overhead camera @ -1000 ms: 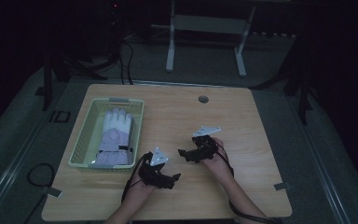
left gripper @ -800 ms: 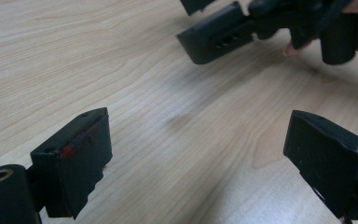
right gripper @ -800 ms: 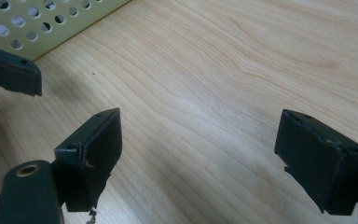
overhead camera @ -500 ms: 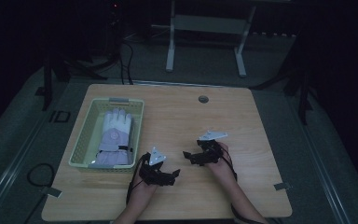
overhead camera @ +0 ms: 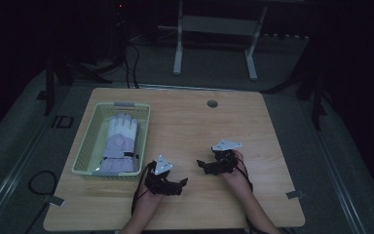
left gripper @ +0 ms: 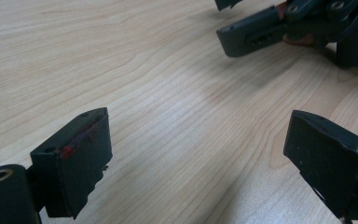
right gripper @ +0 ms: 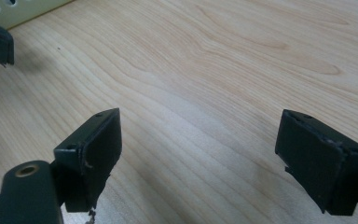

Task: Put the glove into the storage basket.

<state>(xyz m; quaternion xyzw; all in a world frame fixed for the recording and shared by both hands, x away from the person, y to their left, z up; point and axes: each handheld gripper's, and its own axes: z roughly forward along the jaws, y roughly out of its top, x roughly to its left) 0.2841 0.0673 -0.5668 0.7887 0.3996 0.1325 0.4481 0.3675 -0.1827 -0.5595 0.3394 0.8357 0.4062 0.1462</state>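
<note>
Light wood tabletop, bare grain under both sets of fingers; dark room, grey floor all round. Left gripper low near front edge, fingers spread wide, gripping nothing. Right gripper just beside, tips facing, fingers likewise spread and empty. Pale glove lying in green basket, beyond left fingers, apart. Open wood ahead of both, toward grommet hole.

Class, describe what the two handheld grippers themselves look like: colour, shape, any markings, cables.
Both the left gripper and right gripper are black, each with two blocky jaws, a grey three-cornered plate on top and a dark trailing cable. Reddish smudges mark the left gripper's pads.
</note>
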